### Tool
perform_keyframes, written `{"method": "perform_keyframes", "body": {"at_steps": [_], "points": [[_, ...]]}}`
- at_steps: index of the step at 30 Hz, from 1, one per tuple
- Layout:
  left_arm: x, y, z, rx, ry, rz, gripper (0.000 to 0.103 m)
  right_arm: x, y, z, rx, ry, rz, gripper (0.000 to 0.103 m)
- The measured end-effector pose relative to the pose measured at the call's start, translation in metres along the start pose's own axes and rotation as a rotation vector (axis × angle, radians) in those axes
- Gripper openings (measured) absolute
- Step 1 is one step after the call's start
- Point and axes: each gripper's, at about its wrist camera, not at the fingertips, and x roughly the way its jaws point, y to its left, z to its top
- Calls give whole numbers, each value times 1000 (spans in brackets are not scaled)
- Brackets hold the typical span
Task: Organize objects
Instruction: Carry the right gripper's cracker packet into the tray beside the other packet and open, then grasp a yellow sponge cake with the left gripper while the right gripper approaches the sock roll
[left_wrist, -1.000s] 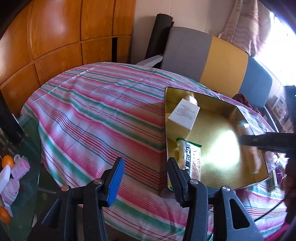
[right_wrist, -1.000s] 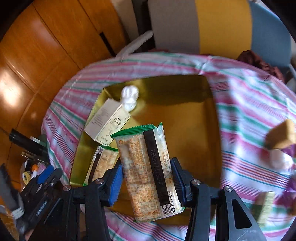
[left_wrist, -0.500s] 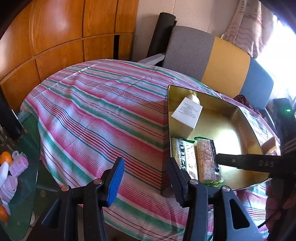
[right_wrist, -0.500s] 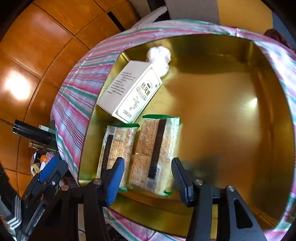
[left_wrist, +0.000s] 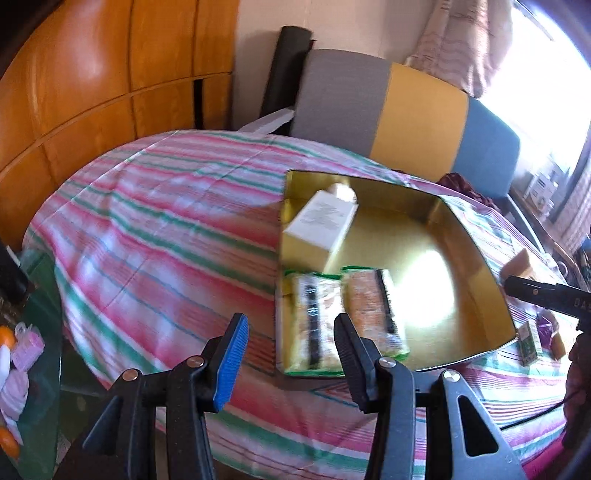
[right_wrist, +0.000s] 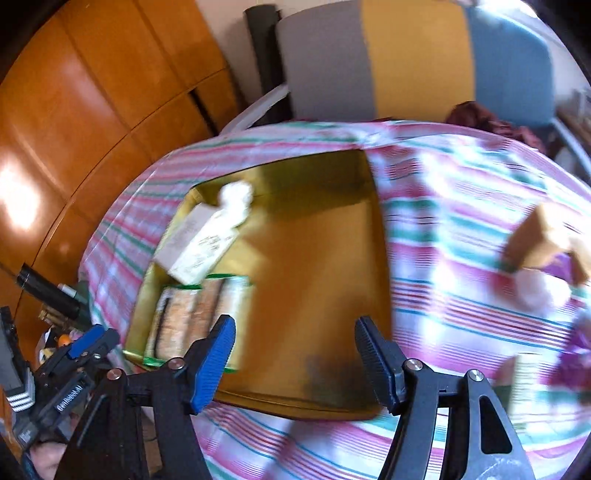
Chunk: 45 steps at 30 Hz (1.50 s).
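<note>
With the right gripper (right_wrist: 295, 354) just opened wide and empty, and the left gripper (left_wrist: 291, 354) part-open, empty – a careless sweep could clip the shiny gold square tray (right_wrist: 314, 404) and slide it across the striped cloth (right_wrist: 461, 332).

Both wrist views look steeply down, close, sharing the gold tray (left_wrist: 436, 206) (right_wrist: 373, 206).

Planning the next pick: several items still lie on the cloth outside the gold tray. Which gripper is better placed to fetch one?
Probably the right gripper: open and empty, with the tan box and white ball on its side. The left gripper sits beyond the gold tray, over bare cloth.
</note>
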Motion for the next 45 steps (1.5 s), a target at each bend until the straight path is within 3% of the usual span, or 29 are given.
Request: {"method": "perform_keyframes", "body": {"at_steps": [6,12,17,20,26,28,32,36,45], "points": [[-3,-40,10,88,-11,-46,48,-42,-74,-7,75,-51,-132,70],[-7,-102,16,214,-14,-134,48,-85,-175,-16,228,-103,-288,70],[-6,-163,20,322,-4,-217,49,-110,-260,-38,439,-191,-397,70],[-2,-197,23,375,9,-257,49,-115,-295,-54,625,-187,-397,70],[23,-273,29,481,72,-325,50,-121,-305,-55,677,-217,-356,72],[32,-291,32,490,89,-343,57,-122,-303,-55,669,-222,-367,74],[57,-323,44,470,134,-374,66,-126,-306,-59,702,-236,-346,77],[76,-348,55,432,164,-402,82,-124,-312,-62,740,-238,-328,78],[114,-400,71,402,203,-429,94,-126,-323,-68,800,-248,-302,79]]}}
